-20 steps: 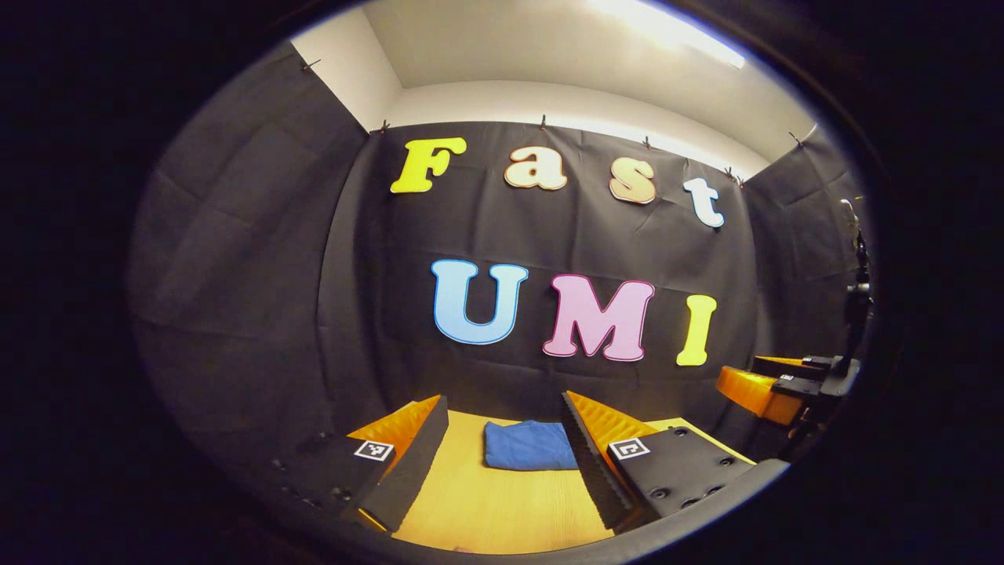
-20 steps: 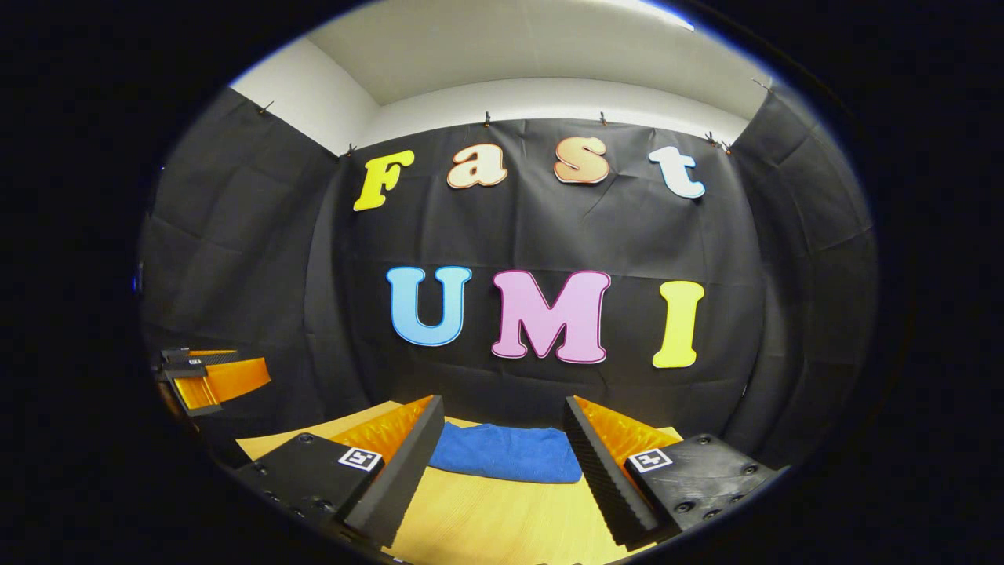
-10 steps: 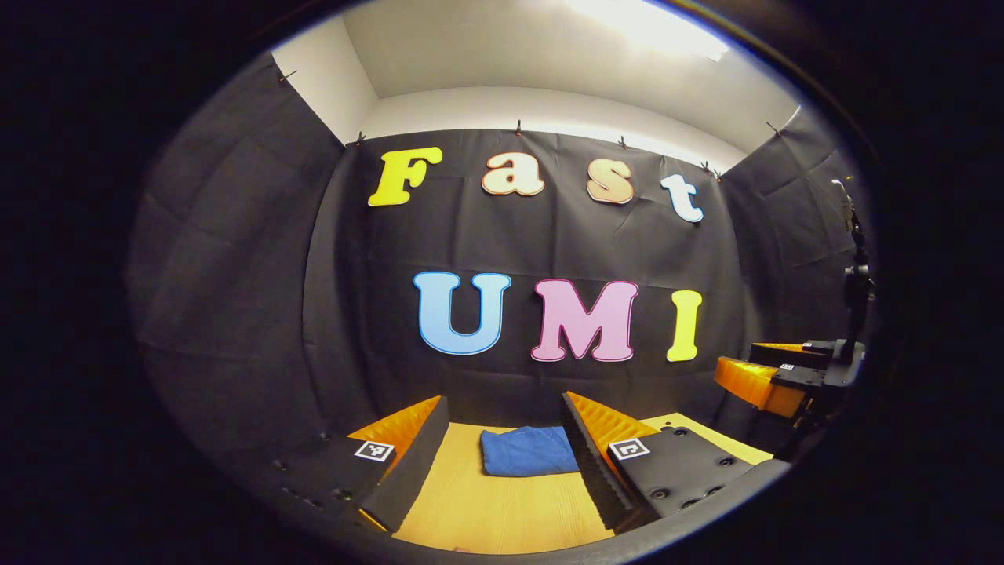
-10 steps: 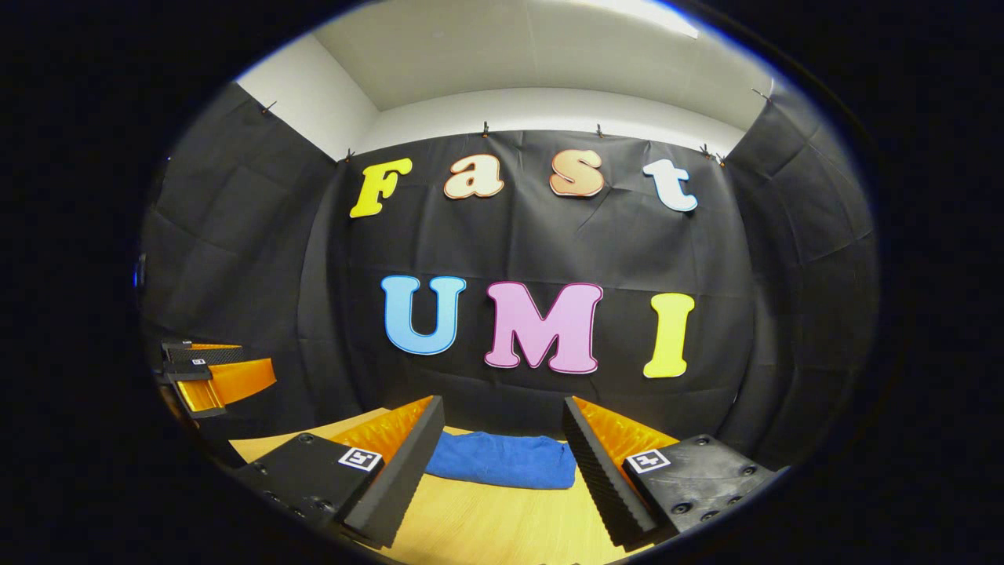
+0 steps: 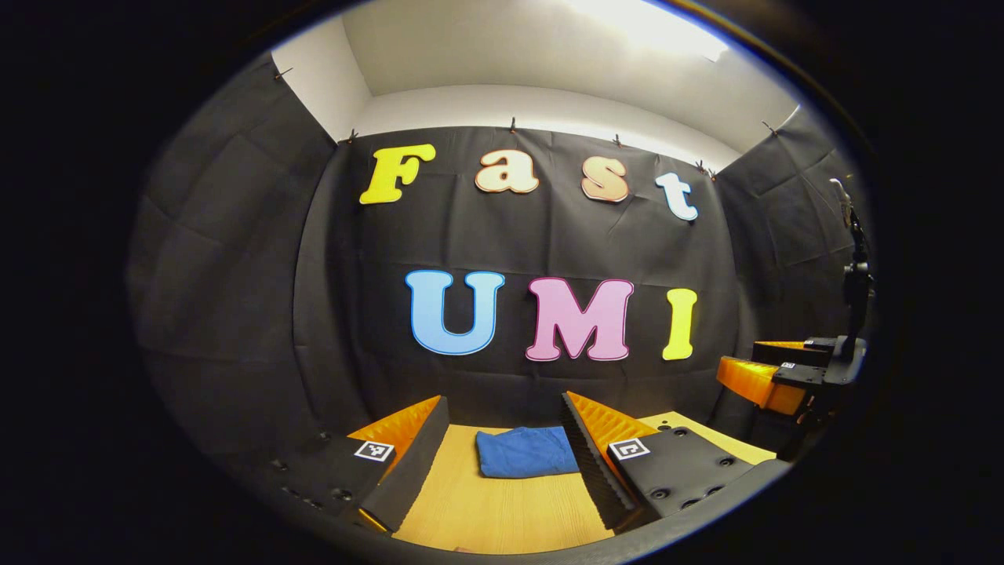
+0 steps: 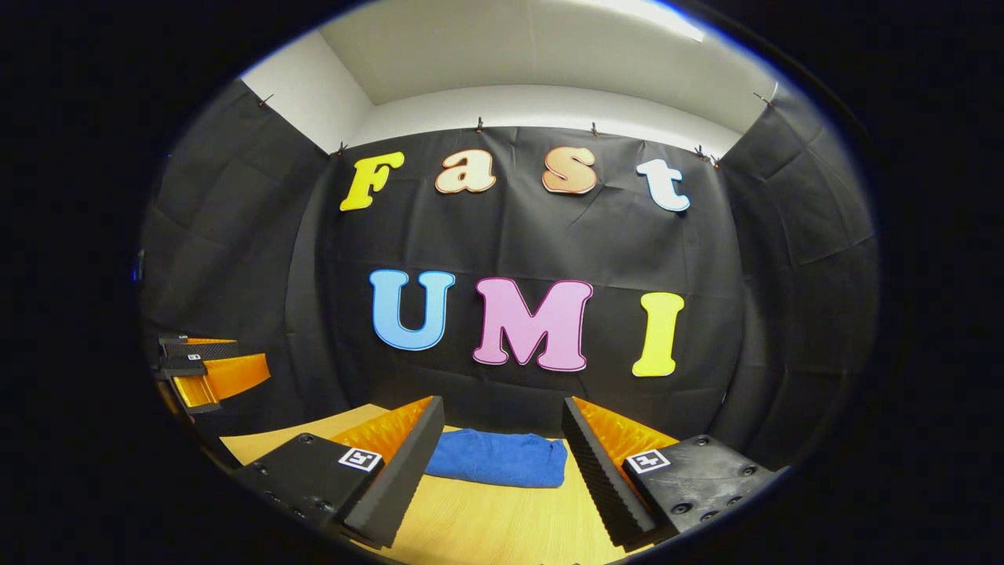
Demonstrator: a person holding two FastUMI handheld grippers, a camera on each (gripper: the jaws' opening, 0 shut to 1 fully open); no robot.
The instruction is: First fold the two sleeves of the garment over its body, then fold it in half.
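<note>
Left gripper view looks across a wooden table (image 5: 502,510) that runs up to the black cloth wall (image 5: 235,275), and on the far part of that table lies the blue garment (image 5: 524,452), a small compact bundle close to the foot of the wall. Right gripper view gives the same table (image 6: 486,526) and the same garment (image 6: 497,459), again lying flat on the wood with rounded, doubled edges and no sleeve sticking out. Judging by that tidy shape, both sleeves look already turned in and the halving fold looks made, so the task seems to be at or past its last step, with both tools raised clear of the cloth. Left gripper (image 5: 502,463) has its jaws spread wide with nothing between them, the garment well beyond the tips; right gripper (image 6: 498,463) likewise stands wide apart and empty, the bundle seen through the gap but not touched. Each tool also appears off to the side of the other's view, held level above the table edge: the right gripper (image 5: 773,377) and the left gripper (image 6: 208,373). If anything is left, it would be a check of the bundle's edges, which calls for lowering a tool toward the far side of the table.
</note>
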